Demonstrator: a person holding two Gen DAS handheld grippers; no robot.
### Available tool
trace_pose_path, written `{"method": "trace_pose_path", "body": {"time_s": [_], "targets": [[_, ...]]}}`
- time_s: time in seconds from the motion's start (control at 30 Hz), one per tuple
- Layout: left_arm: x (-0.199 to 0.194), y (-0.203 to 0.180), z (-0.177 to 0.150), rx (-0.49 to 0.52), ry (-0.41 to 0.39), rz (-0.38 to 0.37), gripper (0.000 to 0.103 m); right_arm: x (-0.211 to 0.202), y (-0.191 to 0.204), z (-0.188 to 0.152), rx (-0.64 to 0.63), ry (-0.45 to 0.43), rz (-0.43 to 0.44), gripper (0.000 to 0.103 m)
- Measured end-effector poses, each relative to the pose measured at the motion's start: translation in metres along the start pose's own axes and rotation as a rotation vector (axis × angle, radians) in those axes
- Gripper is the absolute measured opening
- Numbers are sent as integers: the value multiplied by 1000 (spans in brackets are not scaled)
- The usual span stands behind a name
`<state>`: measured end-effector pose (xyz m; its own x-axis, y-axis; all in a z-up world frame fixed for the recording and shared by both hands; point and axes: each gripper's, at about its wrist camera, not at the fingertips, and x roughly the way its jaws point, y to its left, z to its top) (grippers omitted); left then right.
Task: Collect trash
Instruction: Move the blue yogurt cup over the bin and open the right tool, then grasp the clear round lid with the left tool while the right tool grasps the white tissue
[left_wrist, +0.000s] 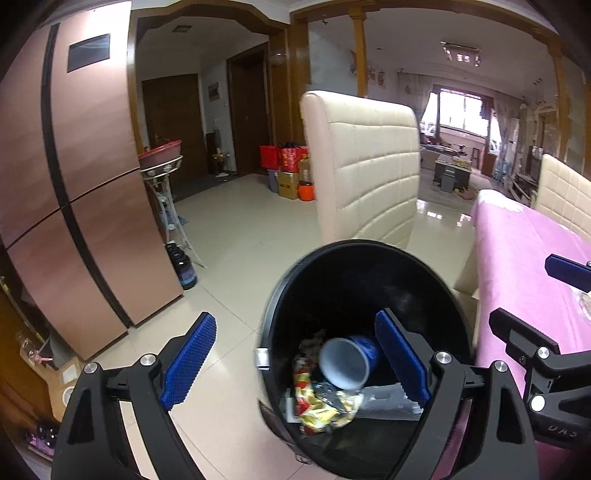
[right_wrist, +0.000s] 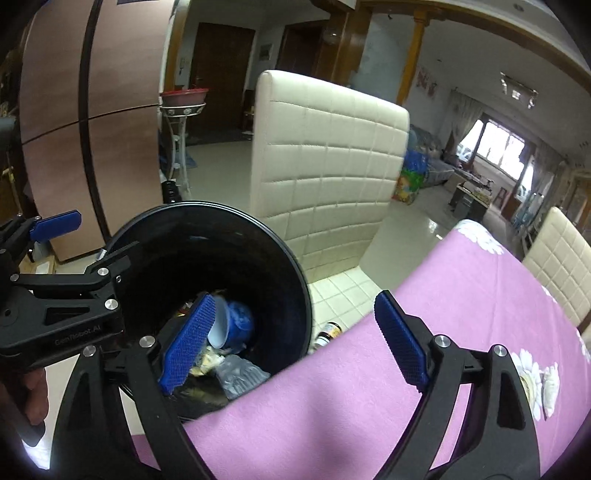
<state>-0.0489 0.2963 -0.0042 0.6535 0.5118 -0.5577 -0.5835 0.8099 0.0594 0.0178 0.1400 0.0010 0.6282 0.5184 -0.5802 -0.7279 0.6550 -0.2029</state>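
A black round trash bin (left_wrist: 295, 280) stands on the floor beside the pink-clothed table (left_wrist: 524, 258). Inside it lie a blue paper cup (left_wrist: 351, 360), yellow-red wrappers (left_wrist: 314, 402) and a clear plastic packet (left_wrist: 388, 400). My left gripper (left_wrist: 295, 360) is open and empty above the bin's mouth. My right gripper (right_wrist: 293, 341) is open and empty, over the table edge next to the bin (right_wrist: 288, 251). The cup (right_wrist: 232, 325) and a clear packet (right_wrist: 240, 371) show in the right wrist view. Each gripper shows in the other's view.
A cream padded chair (left_wrist: 365, 166) stands just behind the bin. A copper fridge (left_wrist: 74, 177) is at the left. A small dark jar (right_wrist: 327, 332) stands on the floor by the bin. A second chair (right_wrist: 557, 266) is beyond the table (right_wrist: 443, 314).
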Motion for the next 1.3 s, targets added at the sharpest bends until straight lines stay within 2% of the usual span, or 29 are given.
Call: {"method": "trace_pose_path", "body": {"time_s": [0.13, 0.27, 0.4, 0.6, 0.73, 0.83, 0.97, 1.1, 1.2, 1.3], "targets": [[-1, -29, 2, 44, -4, -39, 86, -7, -23, -7, 7, -8, -59, 87], [-6, -74, 6, 94, -16, -101, 86, -16, -65, -19, 42, -7, -142, 87], [-16, -131, 13, 187, -44, -181, 86, -23, -121, -34, 111, 11, -234, 88], [-27, -209, 18, 283, -55, -323, 86, -39, -222, -65, 282, 55, -362, 87], [-27, -261, 16, 338, -54, -388, 86, -36, -269, -85, 342, 107, -427, 72], [-21, -294, 13, 394, -29, -413, 86, -33, -296, -96, 392, 139, -441, 67], [-18, -330, 12, 429, 37, -488, 86, -26, -324, -107, 458, 162, -426, 67], [-20, -359, 7, 475, 65, -535, 86, -17, -348, -115, 519, 184, -388, 67], [-17, -380, 3, 502, 133, -594, 86, -14, -356, -121, 542, 198, -377, 67], [-14, -399, -2, 527, 147, -561, 86, -9, -359, -124, 553, 209, -366, 68]]}}
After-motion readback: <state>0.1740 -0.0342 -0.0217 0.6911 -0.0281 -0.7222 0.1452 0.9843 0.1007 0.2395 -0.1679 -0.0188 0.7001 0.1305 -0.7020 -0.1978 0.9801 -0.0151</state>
